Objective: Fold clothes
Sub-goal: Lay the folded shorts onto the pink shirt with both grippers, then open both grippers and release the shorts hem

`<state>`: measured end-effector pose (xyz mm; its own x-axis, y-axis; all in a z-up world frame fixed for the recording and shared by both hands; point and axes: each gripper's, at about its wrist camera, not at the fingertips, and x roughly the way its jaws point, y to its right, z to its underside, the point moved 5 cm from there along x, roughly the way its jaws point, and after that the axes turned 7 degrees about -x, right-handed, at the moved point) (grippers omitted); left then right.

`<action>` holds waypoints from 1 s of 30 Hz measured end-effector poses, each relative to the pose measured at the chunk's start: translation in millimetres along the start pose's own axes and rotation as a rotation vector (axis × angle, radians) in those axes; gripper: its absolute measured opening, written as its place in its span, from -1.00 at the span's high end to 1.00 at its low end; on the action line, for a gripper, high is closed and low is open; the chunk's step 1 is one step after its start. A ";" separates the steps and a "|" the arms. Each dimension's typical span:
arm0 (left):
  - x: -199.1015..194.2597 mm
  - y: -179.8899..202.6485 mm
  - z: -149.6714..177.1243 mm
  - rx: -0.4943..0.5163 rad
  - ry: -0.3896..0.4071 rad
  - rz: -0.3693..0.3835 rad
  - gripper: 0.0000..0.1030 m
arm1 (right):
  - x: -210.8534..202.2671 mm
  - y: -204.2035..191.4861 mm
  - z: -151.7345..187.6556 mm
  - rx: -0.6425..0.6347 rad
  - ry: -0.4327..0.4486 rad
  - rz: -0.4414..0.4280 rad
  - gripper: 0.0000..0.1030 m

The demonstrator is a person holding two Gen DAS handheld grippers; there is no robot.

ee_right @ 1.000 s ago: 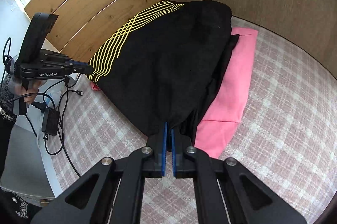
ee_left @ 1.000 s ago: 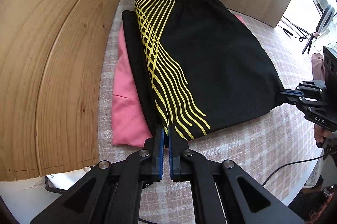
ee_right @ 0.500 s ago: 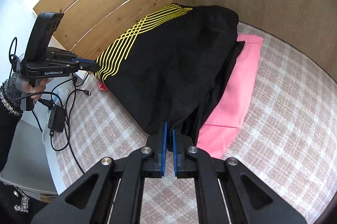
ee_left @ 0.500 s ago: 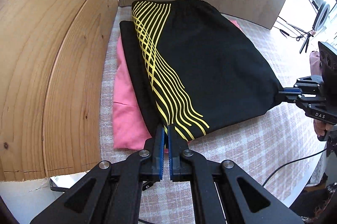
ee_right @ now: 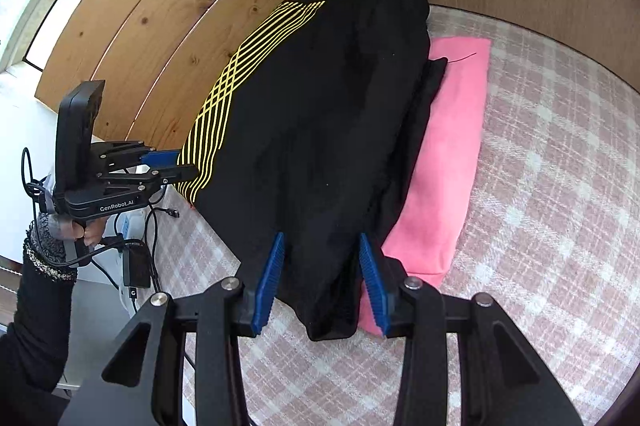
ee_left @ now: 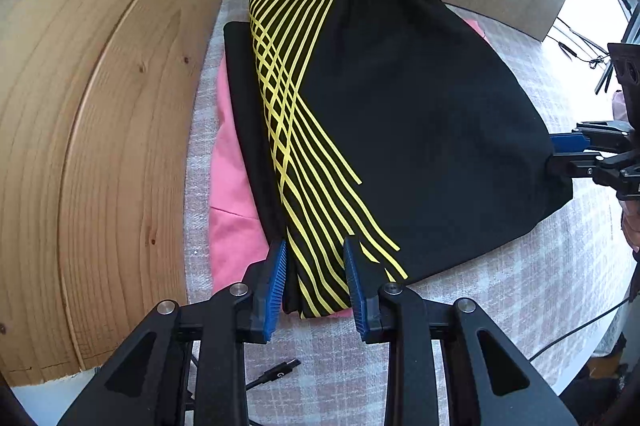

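Shorts, black with yellow stripes, lie folded on top of a pile on a checked cloth. Their near striped corner sits between the blue pads of the left gripper, whose jaws have just been opening and now stand spread, the pads clear of the fabric on both sides. The opposite plain black corner lies between the fingers of the right gripper; its jaws too have just been opening and are apart, not pressing the fabric. A hand in a dark sleeve holds the left gripper's handle, seen from the right wrist. Under the shorts lies another black piece, and under that a pink garment that juts out on both sides. Wood panels wall the pile in on 2 sides. Cables trail off the cloth's edge.
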<state>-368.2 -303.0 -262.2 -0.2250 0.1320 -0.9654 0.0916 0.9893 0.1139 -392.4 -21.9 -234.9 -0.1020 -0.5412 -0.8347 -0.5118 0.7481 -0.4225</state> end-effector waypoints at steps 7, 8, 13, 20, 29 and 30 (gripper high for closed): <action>-13.4 -4.1 3.0 0.011 0.055 0.039 0.95 | -10.7 -9.3 1.1 -0.085 0.043 0.089 0.89; -18.0 -5.3 4.1 0.005 0.065 0.052 0.95 | -13.9 -12.8 0.1 -0.106 0.049 0.112 0.90; -25.1 0.2 9.4 0.033 0.069 0.054 0.95 | -24.7 -27.1 9.4 -0.165 0.048 0.111 0.93; -4.7 -11.9 13.2 0.007 0.014 0.001 0.70 | -9.6 -22.7 24.3 -0.168 -0.046 0.100 0.84; 2.8 -8.9 1.6 0.032 0.010 -0.022 0.59 | -9.7 -1.1 -6.2 -0.049 0.010 0.019 0.71; 6.9 -3.1 -3.1 0.039 0.009 -0.023 0.59 | -7.7 0.1 -6.9 -0.044 0.010 0.009 0.79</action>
<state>-373.0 -304.9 -268.5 -0.2359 0.1097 -0.9656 0.1243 0.9889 0.0820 -397.6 -20.4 -226.1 -0.1149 -0.5380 -0.8351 -0.5480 0.7355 -0.3984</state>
